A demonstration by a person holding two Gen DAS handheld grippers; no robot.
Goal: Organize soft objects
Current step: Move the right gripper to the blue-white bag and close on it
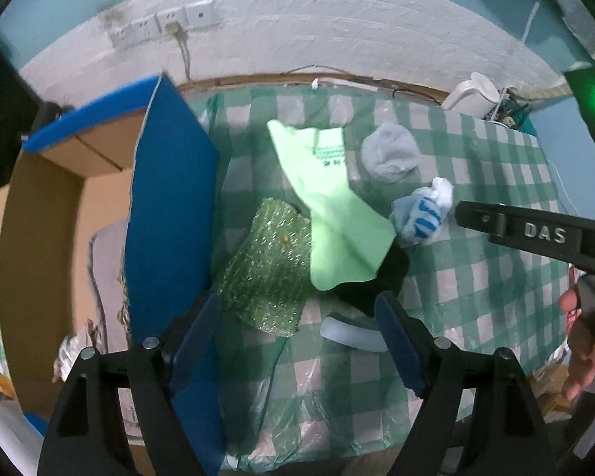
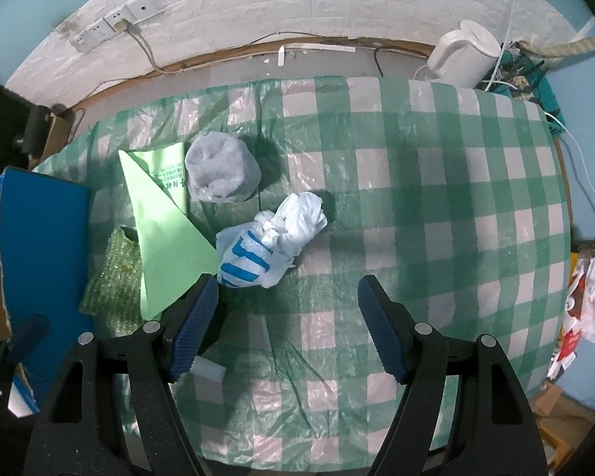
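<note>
Blue-padded right gripper (image 2: 287, 301), jaws spread

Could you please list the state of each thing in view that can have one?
left gripper: open, empty
right gripper: open, empty
cardboard box: open, flap up
white-and-blue plastic bag: knotted shut
light green bag: flat, partly folded
grey cloth: bunched
bubble wrap: crumpled
kettle: upright

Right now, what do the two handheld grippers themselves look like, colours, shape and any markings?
Both are black plastic. The left gripper and right gripper each carry two dark blue ribbed finger pads on angular black arms with silver pivot bolts. In the left wrist view, the right gripper's side shows raised letters "DAS", with the person's bare hand gripping it. No cables are visible.
</note>
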